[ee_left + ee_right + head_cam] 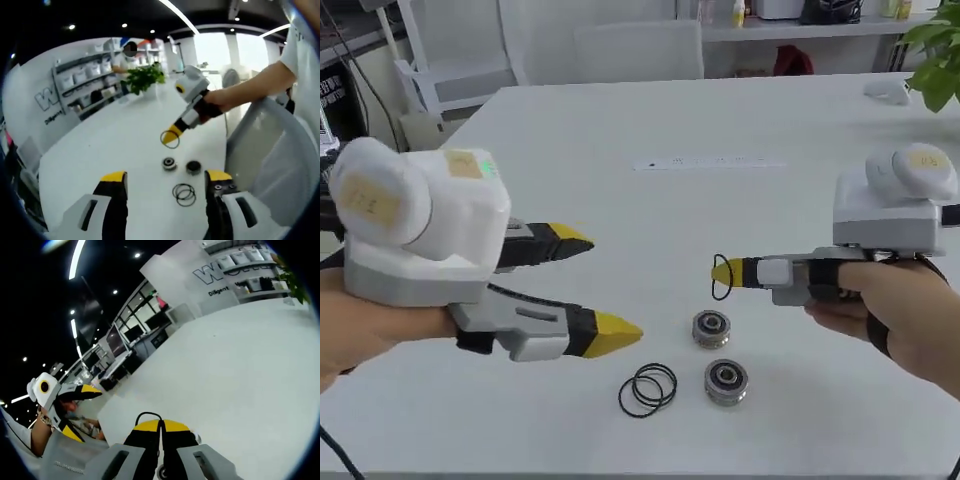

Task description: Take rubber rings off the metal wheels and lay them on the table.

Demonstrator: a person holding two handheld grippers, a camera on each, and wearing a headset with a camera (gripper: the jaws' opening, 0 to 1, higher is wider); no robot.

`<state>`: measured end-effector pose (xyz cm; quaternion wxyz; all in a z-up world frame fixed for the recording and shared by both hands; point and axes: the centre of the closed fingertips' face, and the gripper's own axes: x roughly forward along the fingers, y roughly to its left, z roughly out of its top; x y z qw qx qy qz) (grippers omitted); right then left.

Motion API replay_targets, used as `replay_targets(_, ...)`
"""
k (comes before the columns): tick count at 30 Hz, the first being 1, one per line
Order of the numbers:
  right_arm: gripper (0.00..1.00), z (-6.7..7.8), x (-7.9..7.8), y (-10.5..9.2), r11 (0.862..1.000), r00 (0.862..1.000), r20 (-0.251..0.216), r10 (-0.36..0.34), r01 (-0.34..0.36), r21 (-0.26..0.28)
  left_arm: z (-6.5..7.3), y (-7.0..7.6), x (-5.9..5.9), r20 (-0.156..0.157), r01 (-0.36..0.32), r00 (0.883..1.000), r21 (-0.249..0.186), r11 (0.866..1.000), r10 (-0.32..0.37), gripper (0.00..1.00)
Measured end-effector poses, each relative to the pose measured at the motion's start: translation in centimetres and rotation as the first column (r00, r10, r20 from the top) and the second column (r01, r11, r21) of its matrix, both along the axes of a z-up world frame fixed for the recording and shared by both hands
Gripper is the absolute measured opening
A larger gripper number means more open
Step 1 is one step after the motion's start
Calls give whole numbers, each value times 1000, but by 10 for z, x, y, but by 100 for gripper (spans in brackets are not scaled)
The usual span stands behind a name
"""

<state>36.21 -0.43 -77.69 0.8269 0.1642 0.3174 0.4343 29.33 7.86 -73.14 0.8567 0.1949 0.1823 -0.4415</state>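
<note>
Two loose rings (648, 388) lie flat on the white worktop (620, 130), overlapping each other, just ahead of the left gripper (592, 285) and below its nearer jaw tip. The left gripper's jaws are spread wide with nothing between them. It points across the worktop toward the right gripper (722, 272).

The right gripper's jaws are pressed together on a third rubber ring (720, 278), pinching one small part of the band. This held ring is clear of the worktop and stands on edge at the jaw tips. In the head view it reads as a thin oval with its long axis up-down. In the left gripper view it looks rounder, so its opening faces roughly toward the left gripper. In the right gripper view a short black arc pokes out above the yellow tips, and the rest of the ring is hidden behind the jaws.

Two metal wheels (711, 328) sit just under and slightly ahead of the right gripper's tips, between both grippers. The second wheel (726, 381) is closer to the person, and the two are near each other but apart. Both lie flat with the bore facing up. Cannot tell whether any rubber is left on their rims, too small. The loose rings lie just beside the closer wheel, on the left gripper's side.
</note>
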Motion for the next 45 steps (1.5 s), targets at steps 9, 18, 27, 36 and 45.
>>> replay_targets(9, 0, 1, -12, 12, 999, 999, 5, 52, -52, -8, -13, 39, -21, -33, -116, 993, 29, 993, 117, 75)
replay_targets(18, 0, 0, -23, 26, 994, 995, 12, 101, -100, -30, -30, 48, -33, -78, -166, 983, 21, 986, 167, 76)
replay_targets(27, 0, -6, -35, 35, 987, 989, 22, 145, -143, -76, -51, 52, -38, -110, -185, 976, 25, 982, 187, 80)
replay_targets(36, 0, -25, -40, 40, 978, 986, -19, 168, -169, -119, -56, 60, -37, -115, -222, 968, 28, 975, 224, 77)
replay_targets(45, 0, -39, -56, 45, 949, 969, -21, 246, -245, -200, -53, 61, -37, -83, -222, 971, 40, 974, 225, 73)
